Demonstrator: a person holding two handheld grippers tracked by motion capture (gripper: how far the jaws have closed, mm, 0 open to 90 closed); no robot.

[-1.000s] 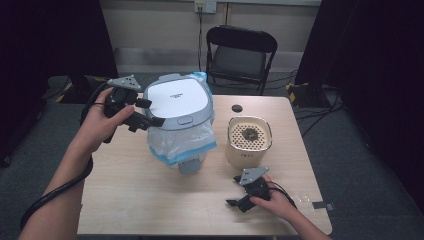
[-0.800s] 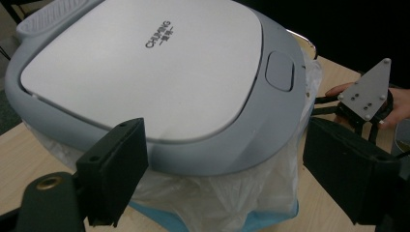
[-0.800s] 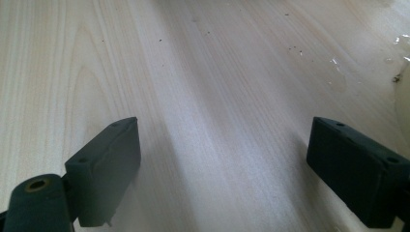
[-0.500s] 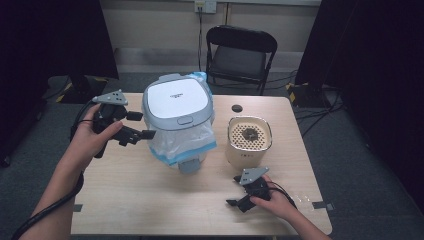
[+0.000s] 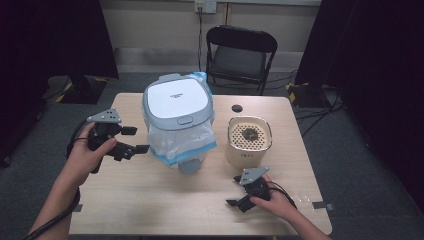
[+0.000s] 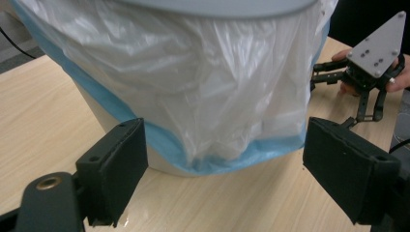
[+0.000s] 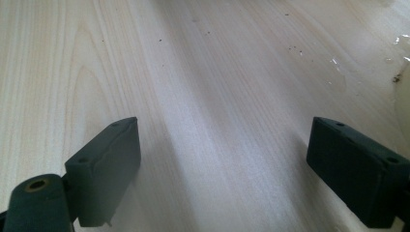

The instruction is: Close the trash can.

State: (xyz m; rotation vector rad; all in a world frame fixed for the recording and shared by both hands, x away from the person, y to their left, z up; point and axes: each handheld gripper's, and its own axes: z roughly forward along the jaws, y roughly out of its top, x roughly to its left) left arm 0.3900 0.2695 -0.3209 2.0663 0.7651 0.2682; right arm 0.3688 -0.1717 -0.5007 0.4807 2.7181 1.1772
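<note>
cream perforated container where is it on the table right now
In the high view the cream perforated container stands right of centre on the table, just right of the bag-lined bin and beyond the right gripper.

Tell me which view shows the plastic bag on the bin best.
The left gripper view: the bag is close up, its white folds and blue hem hanging down the bin's side, just beyond the open jaws. The high view shows the bag small, draped under the grey lid. The right gripper view shows bare table.
</note>
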